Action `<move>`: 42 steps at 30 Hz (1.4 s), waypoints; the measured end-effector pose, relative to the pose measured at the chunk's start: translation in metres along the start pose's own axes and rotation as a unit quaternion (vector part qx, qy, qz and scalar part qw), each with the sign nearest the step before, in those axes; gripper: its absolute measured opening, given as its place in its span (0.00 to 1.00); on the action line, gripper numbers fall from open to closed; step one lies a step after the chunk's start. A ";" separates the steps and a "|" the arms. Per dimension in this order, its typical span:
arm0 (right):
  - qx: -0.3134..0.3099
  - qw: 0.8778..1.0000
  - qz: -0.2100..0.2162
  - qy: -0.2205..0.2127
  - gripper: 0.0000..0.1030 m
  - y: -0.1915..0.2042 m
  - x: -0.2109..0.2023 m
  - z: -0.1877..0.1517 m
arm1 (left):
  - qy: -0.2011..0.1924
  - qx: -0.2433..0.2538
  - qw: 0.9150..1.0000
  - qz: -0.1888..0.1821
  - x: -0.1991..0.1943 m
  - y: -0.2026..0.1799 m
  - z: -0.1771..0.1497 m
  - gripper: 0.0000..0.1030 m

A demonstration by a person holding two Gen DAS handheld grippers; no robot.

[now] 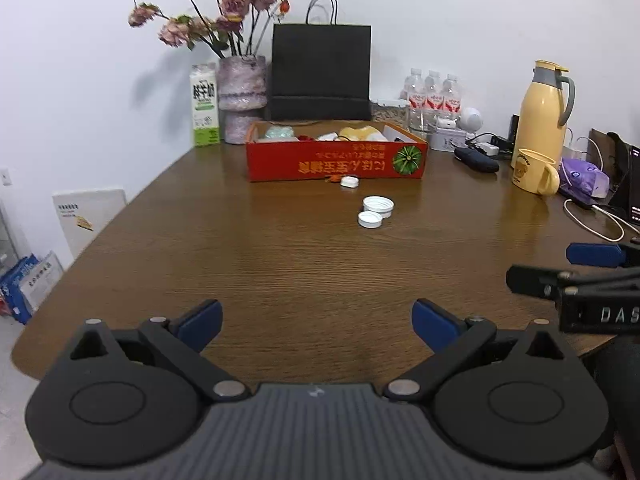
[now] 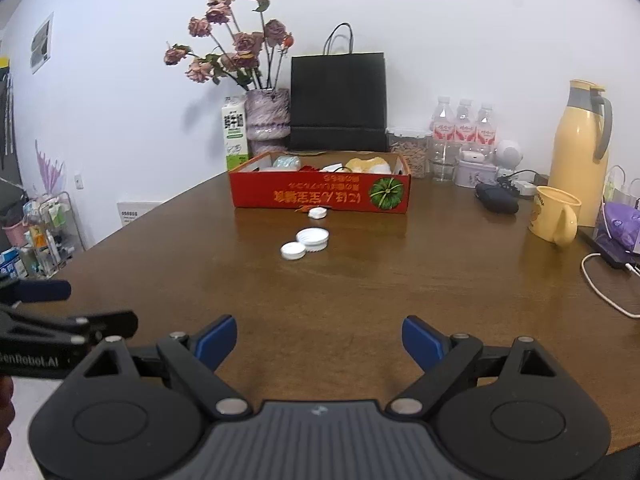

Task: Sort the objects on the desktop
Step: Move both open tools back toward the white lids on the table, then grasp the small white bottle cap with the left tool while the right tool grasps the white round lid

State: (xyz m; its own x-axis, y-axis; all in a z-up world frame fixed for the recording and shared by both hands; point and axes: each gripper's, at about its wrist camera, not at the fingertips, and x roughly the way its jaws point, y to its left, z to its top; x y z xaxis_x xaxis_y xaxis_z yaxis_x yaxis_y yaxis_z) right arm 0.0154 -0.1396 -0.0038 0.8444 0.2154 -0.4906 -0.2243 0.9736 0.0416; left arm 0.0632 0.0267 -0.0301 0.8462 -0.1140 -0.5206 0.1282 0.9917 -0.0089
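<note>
A red cardboard box (image 1: 336, 162) (image 2: 320, 196) holding several small items stands toward the back of the brown table (image 1: 280, 272) (image 2: 360, 280). In front of it lie a large white lid (image 1: 378, 205) (image 2: 313, 238), a smaller white lid (image 1: 370, 219) (image 2: 293, 251) touching it, and a small white cap (image 1: 349, 181) (image 2: 317, 213) by an orange scrap at the box's foot. My left gripper (image 1: 316, 322) hovers open over the near table edge, nothing between its blue pads. My right gripper (image 2: 319, 340) is likewise open and empty, beside the left one.
At the back stand a vase of dried roses (image 1: 242, 92), a milk carton (image 1: 205, 106), a black paper bag (image 1: 320, 76) and water bottles (image 1: 432, 94). On the right are a yellow flask (image 1: 542, 112), a yellow mug (image 1: 534, 172), a dark case (image 1: 476, 160), cables and a purple pack.
</note>
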 end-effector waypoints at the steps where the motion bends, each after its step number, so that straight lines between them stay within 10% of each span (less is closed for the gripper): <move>1: -0.001 1.000 -0.002 0.002 0.87 -0.003 0.004 0.002 | 0.006 0.000 1.000 -0.006 0.007 0.000 0.002 1.00; 17: 0.007 1.000 -0.014 0.023 0.80 -0.058 0.114 0.056 | 0.041 0.097 0.989 -0.100 0.171 -0.048 0.081 0.76; 22: 0.010 0.999 -0.010 0.038 0.80 -0.067 0.142 0.061 | 0.083 0.077 0.987 -0.113 0.218 -0.048 0.087 0.44; 26: 0.000 0.999 0.004 0.046 0.80 -0.065 0.161 0.063 | 0.057 0.068 0.990 -0.107 0.221 -0.044 0.080 0.29; 35: -0.036 0.995 0.068 0.060 0.76 -0.024 0.215 0.077 | 0.061 -0.015 0.995 -0.074 0.192 0.016 0.079 0.28; 39: -0.055 0.993 0.066 0.075 0.44 -0.003 0.242 0.082 | 0.050 -0.039 0.997 -0.044 0.178 0.042 0.083 0.28; 42: -0.055 0.994 0.062 0.074 0.38 0.005 0.248 0.078 | 0.039 -0.034 0.998 -0.021 0.168 0.048 0.084 0.28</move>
State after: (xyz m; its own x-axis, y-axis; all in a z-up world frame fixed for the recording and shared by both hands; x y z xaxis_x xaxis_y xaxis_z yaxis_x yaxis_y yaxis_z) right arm 0.2621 -0.0754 -0.0571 0.7281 0.3109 -0.6110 -0.3804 0.9247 0.0172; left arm 0.2545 0.0502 -0.0464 0.7971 -0.1538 -0.5840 0.1256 0.9881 -0.0889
